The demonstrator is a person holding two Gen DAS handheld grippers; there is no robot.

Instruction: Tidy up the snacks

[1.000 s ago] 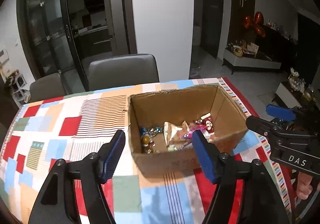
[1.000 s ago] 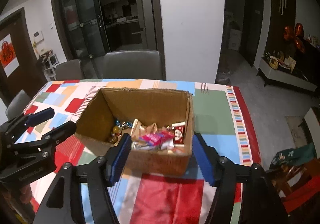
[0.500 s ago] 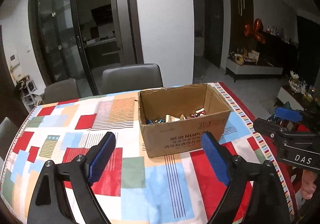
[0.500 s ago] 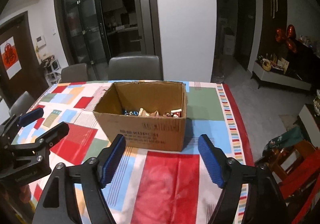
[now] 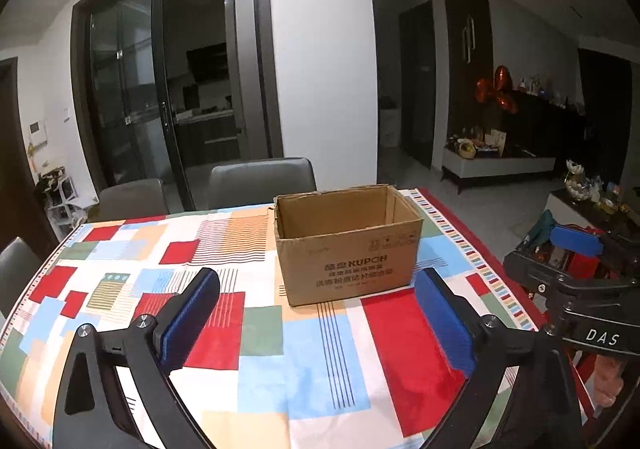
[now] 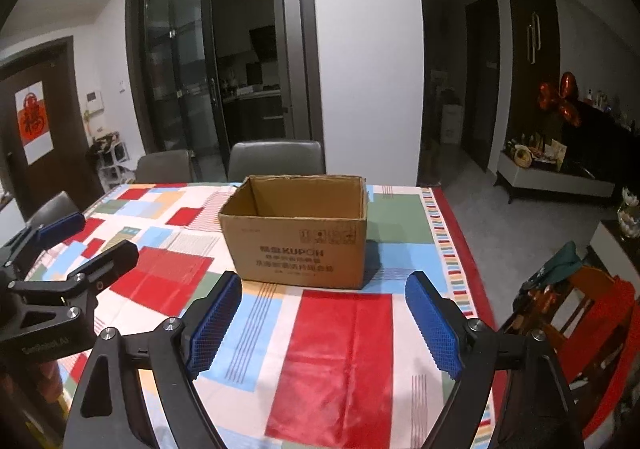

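Both tools [image 5: 316, 313] [image 6: 324, 325] back from box [image 5: 348, 249], wider, empty.

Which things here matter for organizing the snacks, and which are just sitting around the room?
Part of the job:
- cardboard box on the patchwork tablecloth; its contents are hidden from here
- left gripper, open, holding nothing
- right gripper, open, holding nothing

Just around:
- grey chairs
- red balloons
- sideboard with clutter
- red paper on the door

Patchwork tablecloth [image 5: 312, 361], grey chairs [image 6: 276, 161], red balloons [image 6: 560, 99]
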